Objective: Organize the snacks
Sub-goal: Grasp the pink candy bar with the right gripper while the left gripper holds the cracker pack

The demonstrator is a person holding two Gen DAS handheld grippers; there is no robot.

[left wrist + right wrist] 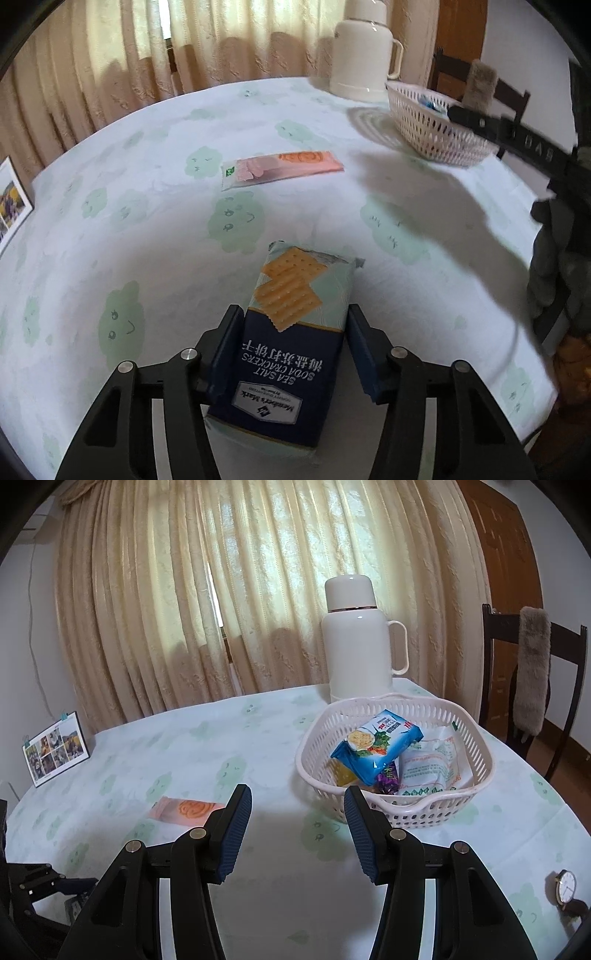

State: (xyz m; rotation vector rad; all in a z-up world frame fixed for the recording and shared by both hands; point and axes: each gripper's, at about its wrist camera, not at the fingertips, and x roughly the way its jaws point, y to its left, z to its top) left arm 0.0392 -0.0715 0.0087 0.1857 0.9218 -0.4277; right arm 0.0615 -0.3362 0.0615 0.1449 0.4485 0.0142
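A navy and pale green pack of sea salt soda crackers [295, 332] lies between the fingers of my left gripper [293, 325], whose blue pads stand beside both its long sides, the right pad slightly apart. A pink snack packet [282, 168] lies flat further out on the tablecloth; it also shows in the right wrist view [184, 810]. A white plastic basket [476, 794] holds a blue cracker bag [376, 744], a white packet [436, 766] and other snacks. My right gripper [297, 812] is open and empty, above the table in front of the basket.
A white thermos jug [360, 646] stands behind the basket [432, 125]. A photo frame [55, 747] stands at the far left. A wristwatch [565, 890] lies near the right edge. A dark chair [532, 672] stands beyond the table. Curtains hang behind.
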